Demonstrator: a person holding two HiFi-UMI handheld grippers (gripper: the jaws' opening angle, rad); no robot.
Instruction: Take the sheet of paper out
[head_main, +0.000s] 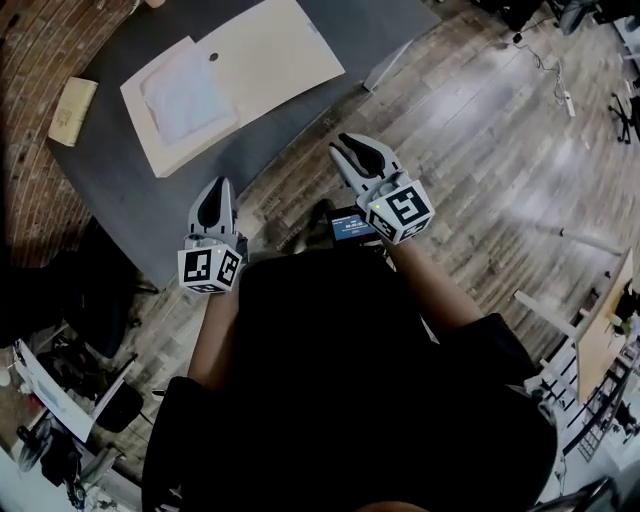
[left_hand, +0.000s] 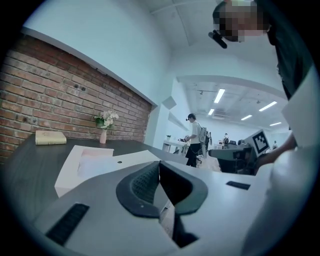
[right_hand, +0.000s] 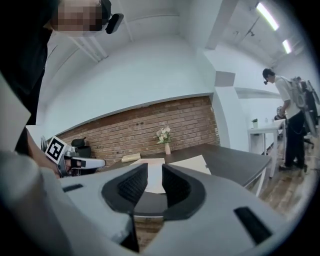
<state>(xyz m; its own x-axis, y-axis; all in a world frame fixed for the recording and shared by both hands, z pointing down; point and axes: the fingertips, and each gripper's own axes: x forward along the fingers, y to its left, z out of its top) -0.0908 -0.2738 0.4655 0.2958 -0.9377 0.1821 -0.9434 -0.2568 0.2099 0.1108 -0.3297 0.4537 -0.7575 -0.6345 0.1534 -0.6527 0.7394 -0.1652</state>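
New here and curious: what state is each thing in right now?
Flat beige cardboard box: open, lid folded back.
White paper sheet: lying inside box.
Left grey two-jaw gripper: shut, empty.
Right grey two-jaw gripper: open, empty.
Small pink flower vase: upright.

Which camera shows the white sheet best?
Head view: it looks down on the whole white sheet in the box. Left gripper view sees it nearly edge-on; right gripper view, only a strip beyond its jaws.
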